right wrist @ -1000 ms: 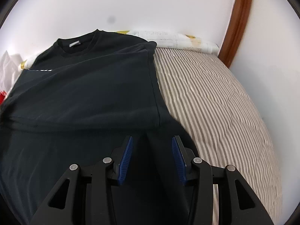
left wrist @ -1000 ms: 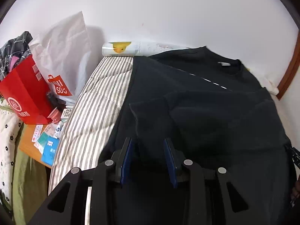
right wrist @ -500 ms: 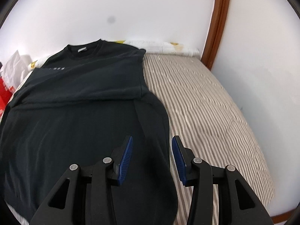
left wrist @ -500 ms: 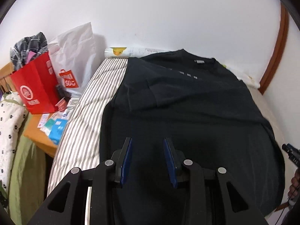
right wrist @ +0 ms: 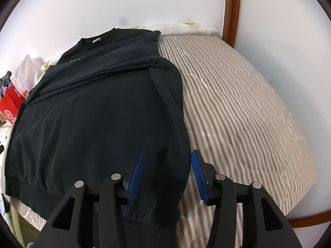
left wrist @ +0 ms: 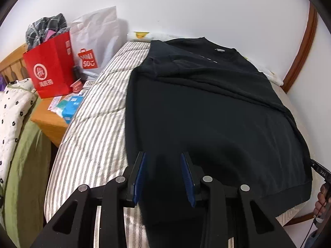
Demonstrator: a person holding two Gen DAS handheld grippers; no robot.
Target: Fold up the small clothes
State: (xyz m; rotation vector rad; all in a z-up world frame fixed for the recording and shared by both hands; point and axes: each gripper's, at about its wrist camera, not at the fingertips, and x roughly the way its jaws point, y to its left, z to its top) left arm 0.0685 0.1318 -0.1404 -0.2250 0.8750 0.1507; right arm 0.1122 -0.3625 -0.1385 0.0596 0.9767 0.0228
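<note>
Left hand-held gripper (left wrist: 163, 177) has its blue pads parted a little over the near left edge of the black sweatshirt (left wrist: 206, 113); dark cloth lies between the pads, but whether they pinch it I cannot tell. Compared with a second ago it has drawn back from the folded sleeve, so far more of the garment and bed now shows. To its left, a red paper bag (left wrist: 49, 68) and a white shopping bag (left wrist: 97, 41) stand on a wooden nightstand (left wrist: 49, 122) beside the bed. The sweatshirt lies flat on the striped quilt (right wrist: 238, 103), collar toward the wall, both sleeves folded across the chest. At the far right of the left view, a person's fingers (left wrist: 322, 198) grip the other tool. Right hand-held gripper (right wrist: 167, 175) has also pulled back toward the hem; its jaws have just been opening and now stand apart, straddling the sweatshirt's right edge without pressing it.
</note>
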